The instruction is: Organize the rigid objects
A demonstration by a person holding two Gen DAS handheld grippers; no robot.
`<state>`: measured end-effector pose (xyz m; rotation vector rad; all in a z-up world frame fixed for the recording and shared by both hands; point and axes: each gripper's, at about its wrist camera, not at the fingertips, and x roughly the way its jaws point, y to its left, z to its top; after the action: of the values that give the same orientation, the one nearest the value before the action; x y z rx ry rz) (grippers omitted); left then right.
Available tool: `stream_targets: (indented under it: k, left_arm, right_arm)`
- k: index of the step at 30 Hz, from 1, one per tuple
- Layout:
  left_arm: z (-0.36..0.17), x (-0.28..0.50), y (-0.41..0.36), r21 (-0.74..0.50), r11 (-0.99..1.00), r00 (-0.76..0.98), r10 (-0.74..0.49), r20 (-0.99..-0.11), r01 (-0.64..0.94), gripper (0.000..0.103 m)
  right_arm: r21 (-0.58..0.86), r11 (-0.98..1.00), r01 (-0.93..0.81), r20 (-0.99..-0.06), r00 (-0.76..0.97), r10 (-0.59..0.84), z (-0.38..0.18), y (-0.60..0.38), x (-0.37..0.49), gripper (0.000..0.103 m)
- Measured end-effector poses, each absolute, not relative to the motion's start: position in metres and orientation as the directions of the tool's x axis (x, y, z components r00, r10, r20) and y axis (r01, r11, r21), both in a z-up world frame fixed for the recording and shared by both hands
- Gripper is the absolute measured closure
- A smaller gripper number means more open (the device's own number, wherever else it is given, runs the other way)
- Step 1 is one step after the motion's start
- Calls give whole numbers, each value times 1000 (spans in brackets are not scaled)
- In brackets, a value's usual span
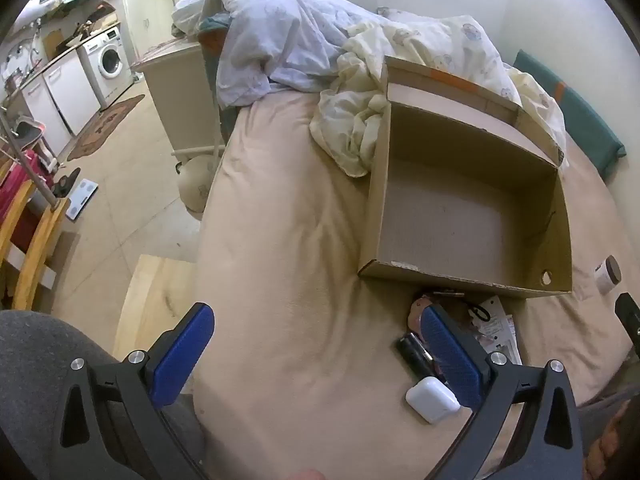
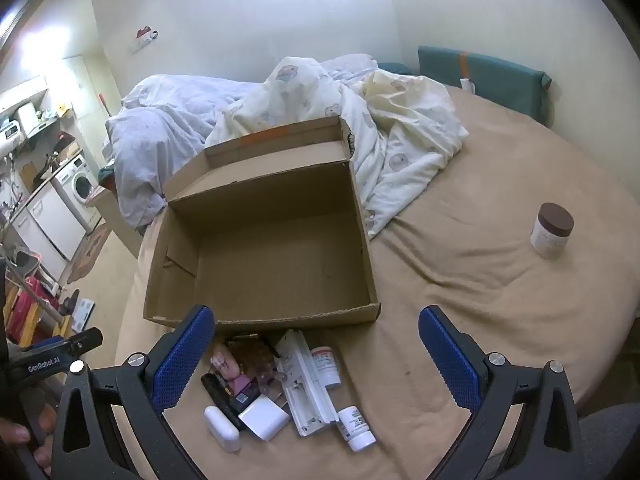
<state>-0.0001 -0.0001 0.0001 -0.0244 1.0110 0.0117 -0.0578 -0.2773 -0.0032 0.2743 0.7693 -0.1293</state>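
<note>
left gripper (image 1: 318,344) spread, empty | right gripper (image 2: 316,346) spread, empty | small pile (image 2: 280,384) before open brown cardboard box (image 2: 264,240) overlapped, labels unreadable | brown-lidded white jar (image 2: 551,230) print blurred | "GenRobot.AI" legible

A: What couldn't you make out from the left wrist view?

B: The right blue finger (image 1: 452,356) covered part of the pile; the black case (image 1: 414,354) and pink item (image 1: 418,312) showed only in part. At three o'clock the brown-lidded jar (image 1: 608,274) sat near the frame's edge, its label too small to read.

A: And the right wrist view?

B: At eight o'clock the left blue finger (image 2: 180,360) hid the cardboard box (image 2: 260,320) at its near corner. The labels on the small white bottles (image 2: 356,428) were too blurred to read. The duvet (image 2: 400,140) hid the box's far wall at its right end.
</note>
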Motion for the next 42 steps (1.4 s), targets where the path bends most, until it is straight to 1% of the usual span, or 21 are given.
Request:
stream_targets:
  k: [11,42]
  left_arm:
    - [-2,-3,2,-31,999,532,-16,-846,-20,0]
    - [-1,-2,3,-30,999,521,-7,-853,-35,0]
  right_arm:
    - [169,962,213,-699,714,-35,-3,-275,-56,0]
    - [157,965,211,-703,710,-41,-4,-275,-53,0]
